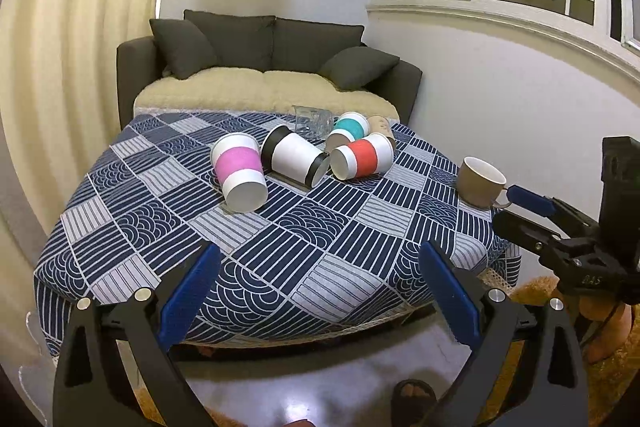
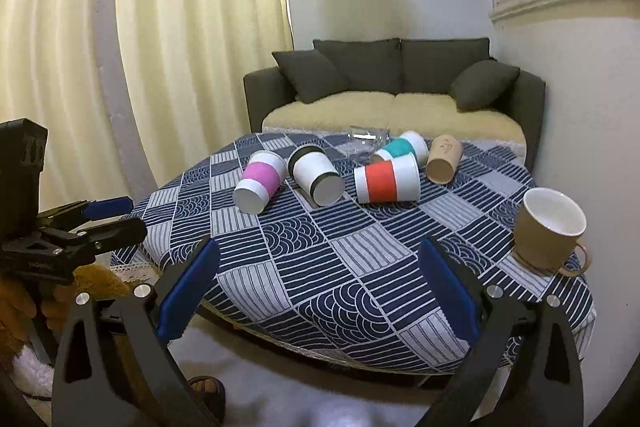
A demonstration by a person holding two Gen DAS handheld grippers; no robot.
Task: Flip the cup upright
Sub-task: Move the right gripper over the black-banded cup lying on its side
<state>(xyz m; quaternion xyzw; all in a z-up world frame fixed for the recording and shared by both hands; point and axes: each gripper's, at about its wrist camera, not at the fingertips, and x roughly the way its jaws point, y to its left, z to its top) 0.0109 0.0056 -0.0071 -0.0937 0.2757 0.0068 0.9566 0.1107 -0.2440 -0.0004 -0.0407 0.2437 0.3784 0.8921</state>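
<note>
Jaws wide apart on both — left gripper (image 1: 318, 291) and right gripper (image 2: 318, 289) hold nothing, both short of the table's near edge. Table (image 2: 360, 287) with blue patterned cloth carries five cups on their sides: pink-band cup (image 2: 259, 182), black-band cup (image 2: 318, 174), red-band cup (image 2: 386, 178), teal-band cup (image 2: 402, 147), brown cup (image 2: 443, 159). Brown mug (image 2: 548, 229) stands upright at the right edge.

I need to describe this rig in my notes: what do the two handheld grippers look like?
Both look alike. The left gripper and right gripper each have a black frame with silver round bolts and two fingers faced with flat, ribbed blue pads. Seen from the side, the right gripper carries a black box on top and pale lettering too small to read. Bare hands grip the handles; no sleeves show.
</note>
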